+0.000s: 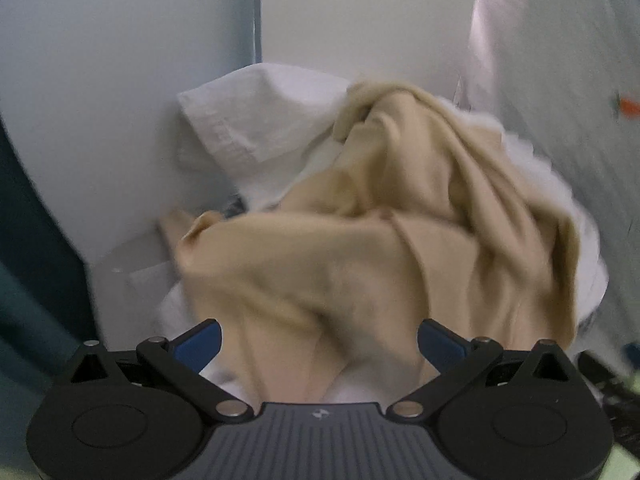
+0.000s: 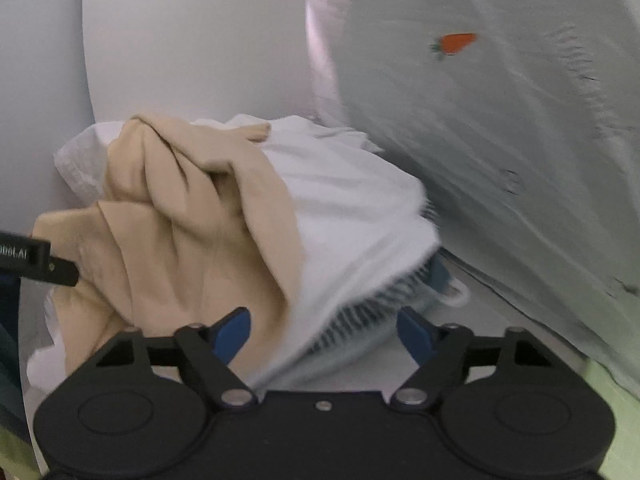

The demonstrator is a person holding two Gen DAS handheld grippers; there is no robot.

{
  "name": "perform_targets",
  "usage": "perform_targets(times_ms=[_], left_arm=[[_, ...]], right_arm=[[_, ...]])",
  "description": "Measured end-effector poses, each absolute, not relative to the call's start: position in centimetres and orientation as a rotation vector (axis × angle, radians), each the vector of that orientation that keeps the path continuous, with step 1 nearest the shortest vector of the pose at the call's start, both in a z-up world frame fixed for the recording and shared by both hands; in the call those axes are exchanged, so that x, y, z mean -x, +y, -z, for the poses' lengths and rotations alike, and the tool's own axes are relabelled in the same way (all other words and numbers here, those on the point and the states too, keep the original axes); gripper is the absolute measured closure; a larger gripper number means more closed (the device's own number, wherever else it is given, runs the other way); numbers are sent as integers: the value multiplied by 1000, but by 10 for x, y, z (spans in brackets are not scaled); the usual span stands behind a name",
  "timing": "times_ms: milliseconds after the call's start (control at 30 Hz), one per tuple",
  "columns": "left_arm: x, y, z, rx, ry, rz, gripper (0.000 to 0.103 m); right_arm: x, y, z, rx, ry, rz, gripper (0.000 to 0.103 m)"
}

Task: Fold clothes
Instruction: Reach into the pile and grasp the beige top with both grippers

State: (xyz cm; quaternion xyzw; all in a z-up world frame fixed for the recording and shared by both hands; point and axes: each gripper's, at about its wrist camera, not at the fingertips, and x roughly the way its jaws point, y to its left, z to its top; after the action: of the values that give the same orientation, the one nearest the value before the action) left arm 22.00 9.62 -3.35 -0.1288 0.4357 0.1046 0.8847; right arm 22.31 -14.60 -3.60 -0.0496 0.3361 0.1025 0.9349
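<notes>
**Loosely heaped, within reach of both grippers**

Right ahead of the left gripper (image 1: pixel 319 340): a crumpled beige garment (image 1: pixel 360 248), draped over a mound of white clothes (image 1: pixel 248 128) and spilling down between the blue fingertips (image 1: pixel 202 344). Seen from the right wrist, same beige garment (image 2: pixel 180 232) up and to the left of the right gripper (image 2: pixel 324 334), with white cloth (image 2: pixel 352 216) sloping down toward the middle of the open span and a ribbed white basket (image 2: pixel 360 320) showing beneath its hem.

Heavily blurred throughout, so seams, sleeves and garment type impossible to make out. Hidden under the beige cloth: most of the pile. Cut off at the left edge of the right wrist view: a black bar with partial white lettering (image 2: pixel 36 260), touching or just beside the beige fabric, can't tell which. Behind the heap, pale walls (image 1: pixel 120 80) and a light sheet with a small carrot print (image 2: pixel 454 43).

Left gripper: spread wide apart, gripping nothing, beige cloth lying between the tips; contact with them unclear. Right gripper: likewise spread wide, nothing pinched, white cloth just ahead of the left-hand pad (image 2: pixel 234 330).
</notes>
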Motion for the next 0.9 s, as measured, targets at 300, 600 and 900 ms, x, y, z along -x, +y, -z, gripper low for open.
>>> perform_targets(times_ms=[300, 600, 900], left_arm=[[-272, 63, 47, 329, 898, -58, 55], [-258, 31, 34, 269, 883, -30, 97], [-203, -4, 0, 227, 842, 74, 97]], right_arm=[[-273, -127, 55, 33, 753, -316, 76], [-247, -159, 41, -29, 667, -259, 101], [-178, -202, 16, -91, 602, -136, 101]])
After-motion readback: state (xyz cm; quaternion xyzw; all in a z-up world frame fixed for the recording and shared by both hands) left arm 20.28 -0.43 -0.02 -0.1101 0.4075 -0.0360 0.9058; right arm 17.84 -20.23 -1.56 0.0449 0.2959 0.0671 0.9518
